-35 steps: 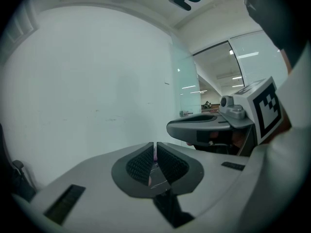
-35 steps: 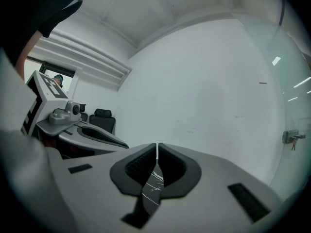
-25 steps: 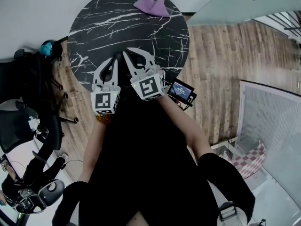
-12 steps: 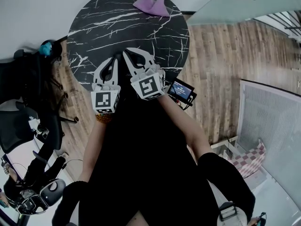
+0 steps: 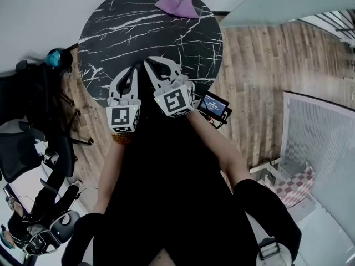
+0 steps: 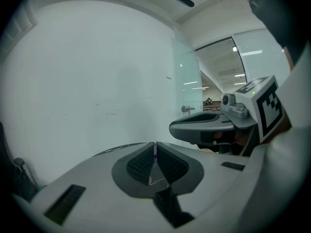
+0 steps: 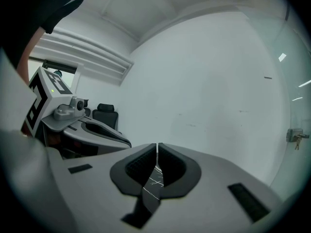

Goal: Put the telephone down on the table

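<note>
When you look down in the head view, you see a round black bench (image 5: pixel 122 21) with white lines on it. A purple cloth (image 5: pixel 178 4) lies at the bench's 12 o'clock edge. The left gripper (image 5: pixel 135 68) and the right gripper (image 5: pixel 150 63) hang close together over the 6 o'clock edge. I can see no telephone on the bench, and none in either gripper. A small screen (image 5: pixel 213 105) with wires sits at about 4 o'clock from the right gripper, off the bench. I cannot tell if that is the telephone. So I think the job is not done as far as these pictures show, since no telephone lies on the bench. A bit of the bench is hidden under the grippers. In the left gripper view, the fingers (image 6: pixel 141 165) are pressed together with nothing between them. Only a thin strip of black bench peeps through below them. The right gripper shows at 2 o'clock, and a plain pale wall fills the rest. No telephone is here. In the right gripper view, the fingers (image 7: pixel 140 166) are shut tight too and hold nothing. A bit of black bench shows under them at 6 o'clock. The left gripper sits at 9 o'clock, with a black chair (image 7: pixel 104 113) behind it. No telephone is near these fingers either.
</note>
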The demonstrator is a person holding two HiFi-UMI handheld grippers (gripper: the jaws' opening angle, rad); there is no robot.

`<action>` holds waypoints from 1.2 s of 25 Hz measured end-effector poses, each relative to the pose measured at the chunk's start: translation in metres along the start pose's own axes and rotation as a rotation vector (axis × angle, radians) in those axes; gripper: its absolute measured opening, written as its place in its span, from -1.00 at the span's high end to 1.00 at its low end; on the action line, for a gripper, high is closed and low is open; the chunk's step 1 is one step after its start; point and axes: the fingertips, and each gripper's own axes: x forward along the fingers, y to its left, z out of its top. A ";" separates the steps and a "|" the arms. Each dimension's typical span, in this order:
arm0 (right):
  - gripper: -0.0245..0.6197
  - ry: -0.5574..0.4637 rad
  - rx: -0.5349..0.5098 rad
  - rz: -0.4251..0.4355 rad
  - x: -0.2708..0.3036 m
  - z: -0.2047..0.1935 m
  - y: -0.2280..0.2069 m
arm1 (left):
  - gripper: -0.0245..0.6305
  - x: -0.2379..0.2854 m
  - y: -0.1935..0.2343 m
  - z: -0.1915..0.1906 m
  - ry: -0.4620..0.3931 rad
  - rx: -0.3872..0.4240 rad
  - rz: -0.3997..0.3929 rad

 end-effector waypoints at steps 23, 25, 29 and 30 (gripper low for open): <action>0.81 0.011 -0.019 0.042 0.021 -0.002 0.000 | 0.84 0.010 0.021 -0.002 0.011 -0.018 0.031; 0.81 0.012 -0.025 0.043 0.022 -0.002 0.000 | 0.84 0.010 0.023 -0.004 0.014 -0.019 0.033; 0.81 0.017 -0.026 0.041 0.021 -0.004 0.003 | 0.84 0.007 0.023 -0.008 0.022 -0.022 0.035; 0.81 0.018 -0.024 0.040 0.022 -0.004 0.002 | 0.84 0.007 0.023 -0.008 0.024 -0.022 0.033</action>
